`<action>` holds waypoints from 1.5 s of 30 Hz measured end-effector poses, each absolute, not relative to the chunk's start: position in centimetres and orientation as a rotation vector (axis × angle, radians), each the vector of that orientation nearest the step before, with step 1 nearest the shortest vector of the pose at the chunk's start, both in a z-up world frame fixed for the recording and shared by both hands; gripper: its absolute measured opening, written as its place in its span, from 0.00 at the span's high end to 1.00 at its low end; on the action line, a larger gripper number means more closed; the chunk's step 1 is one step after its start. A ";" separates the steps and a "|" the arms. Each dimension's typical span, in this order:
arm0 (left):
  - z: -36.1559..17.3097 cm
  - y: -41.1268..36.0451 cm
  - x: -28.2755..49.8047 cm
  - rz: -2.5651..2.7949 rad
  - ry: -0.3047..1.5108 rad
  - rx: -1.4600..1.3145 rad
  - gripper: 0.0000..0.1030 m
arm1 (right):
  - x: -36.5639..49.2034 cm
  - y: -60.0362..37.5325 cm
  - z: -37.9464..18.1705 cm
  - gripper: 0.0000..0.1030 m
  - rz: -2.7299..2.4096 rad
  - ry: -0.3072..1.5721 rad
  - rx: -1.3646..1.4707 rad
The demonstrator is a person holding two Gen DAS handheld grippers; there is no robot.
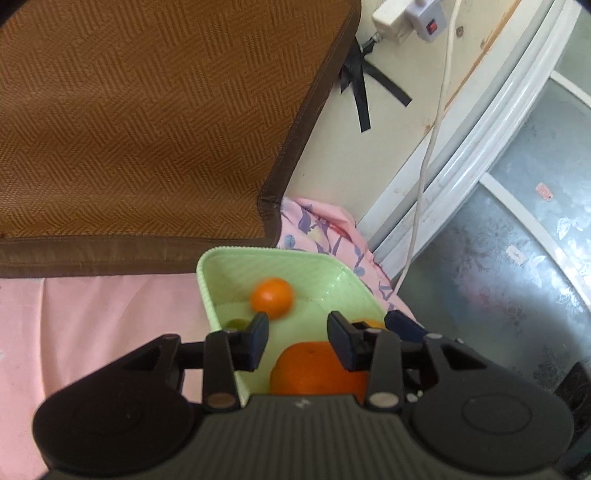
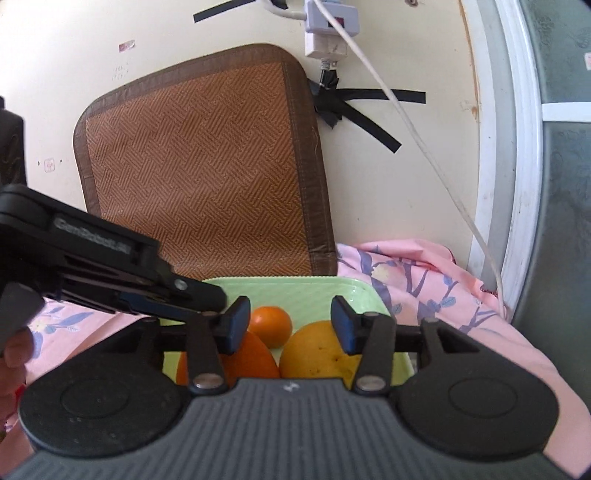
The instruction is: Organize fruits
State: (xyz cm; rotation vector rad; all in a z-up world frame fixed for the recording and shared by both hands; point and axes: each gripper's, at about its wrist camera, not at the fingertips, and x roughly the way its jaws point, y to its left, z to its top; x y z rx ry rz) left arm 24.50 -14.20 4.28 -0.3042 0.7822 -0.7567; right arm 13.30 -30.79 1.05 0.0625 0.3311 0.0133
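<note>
A light green tray lies on pink cloth. In it a small orange looks blurred in the left wrist view. A large orange and a yellow fruit lie nearer. A small green fruit sits by the tray's left wall. My left gripper is open and empty above the tray; it also shows in the right wrist view. My right gripper is open and empty over the fruits.
A brown woven mat leans against the cream wall behind the tray. A white cable hangs from a power strip. Flowered pink fabric lies right of the tray. A window frame stands at right.
</note>
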 end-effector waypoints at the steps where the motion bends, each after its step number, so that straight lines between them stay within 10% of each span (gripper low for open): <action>1: 4.8 -13.6 24.0 -0.757 0.770 -0.316 0.65 | 13.1 -30.9 1.0 0.51 0.011 0.323 0.067; 18: 4.5 5.6 8.6 -0.245 0.624 -0.227 0.60 | 6.9 -26.0 2.4 0.51 0.169 0.321 0.167; 45: 0.0 5.8 4.6 -0.174 0.623 -0.142 0.53 | 1.2 -17.3 -0.6 0.51 0.298 0.511 0.182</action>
